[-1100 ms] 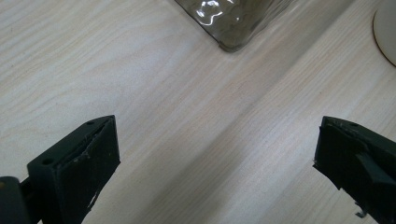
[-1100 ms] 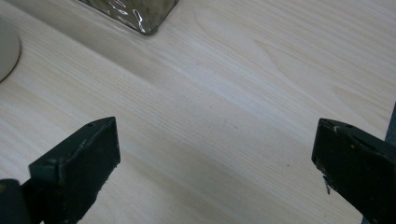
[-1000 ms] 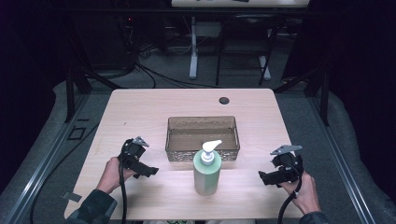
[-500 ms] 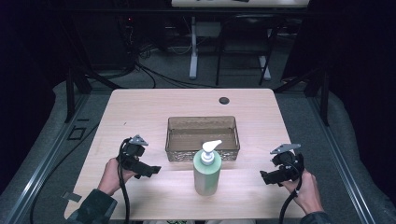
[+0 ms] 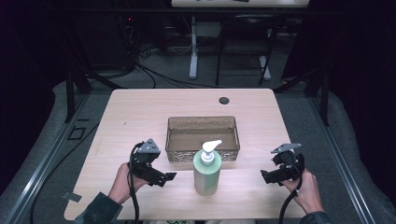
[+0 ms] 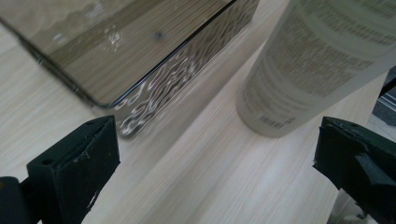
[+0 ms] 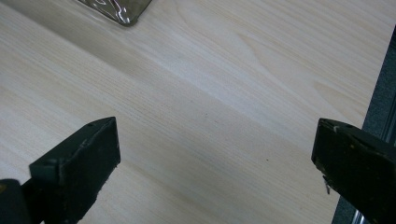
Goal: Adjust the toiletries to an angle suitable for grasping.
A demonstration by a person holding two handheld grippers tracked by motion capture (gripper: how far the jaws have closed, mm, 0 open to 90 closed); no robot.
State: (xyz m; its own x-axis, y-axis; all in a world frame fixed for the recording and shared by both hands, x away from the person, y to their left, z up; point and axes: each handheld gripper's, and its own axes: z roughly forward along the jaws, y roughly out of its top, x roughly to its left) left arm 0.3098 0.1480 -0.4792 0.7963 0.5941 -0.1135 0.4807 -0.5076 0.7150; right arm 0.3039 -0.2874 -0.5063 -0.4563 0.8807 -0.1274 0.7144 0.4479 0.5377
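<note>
left gripper low over the table, near front edge, left of the bottle. jaws wide apart, nothing between them. aimed right, toward the bottle's base; left gripper view puts bottle ahead and to one side, base on the wood, not yet between the jaws. near, not touching.

tray mid-table, metal, patterned walls, empty as far as visible. corner of tray close ahead in left gripper view. just behind the bottle; touching or a sliver apart, cannot tell.

bottle upright, green, white pump on top, spout pointing right and back. stands on the table in front of the tray, outside it.

small dark disc far back on the table, well apart from everything.

right gripper low over the table near right front corner, well apart from the bottle. jaws wide apart, empty; right gripper view looks along bare wood with a tray corner at top edge.

judgement: work barely begun. no grip made, bottle unmoved from its standing spot, tray holds nothing. left gripper likeliest to take the bottle. left to do: close in, clamp the body, lift, probably set into the tray.
</note>
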